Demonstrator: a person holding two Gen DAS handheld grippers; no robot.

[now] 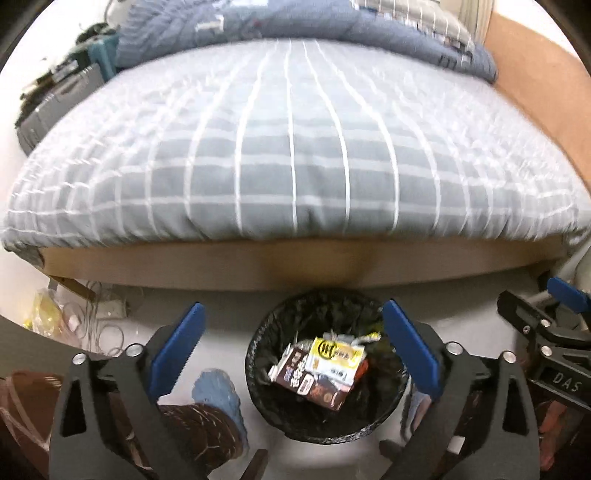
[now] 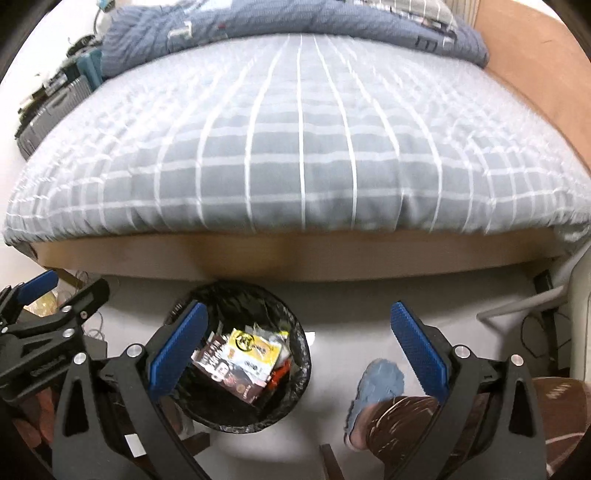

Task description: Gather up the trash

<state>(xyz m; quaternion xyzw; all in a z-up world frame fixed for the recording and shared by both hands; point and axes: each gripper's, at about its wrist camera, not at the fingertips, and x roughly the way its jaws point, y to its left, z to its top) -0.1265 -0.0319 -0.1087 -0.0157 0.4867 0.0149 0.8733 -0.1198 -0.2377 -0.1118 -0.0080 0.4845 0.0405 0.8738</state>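
- Left gripper [image 1: 293,332]: its jaws are standing wide apart, with nothing between the blue pads [image 1: 181,339]; it is hanging over the bin [image 1: 258,398].
- Right gripper [image 2: 299,336]: its jaws are likewise standing wide apart and holding nothing; it is hanging beside the left gripper [image 2: 40,317], above the floor [image 2: 343,321] to the right of the bin [image 2: 299,373].
- Bin: a round, black-lined container that is sitting on the pale floor [image 1: 229,321] just in front of the bed frame [image 1: 221,262].
- Trash [image 1: 317,369]: several wrappers, one yellow-and-white and one dark brown, are lying inside the bin; they are also showing in the right view [image 2: 243,362].
- Bed [image 1: 295,147]: a grey checked cover is filling the upper field, with a blue quilt [image 1: 332,22] behind it.
- Person: a blue slipper [image 1: 218,391] is standing on the floor left of the bin; a slipper [image 2: 376,384] is also showing in the right view.
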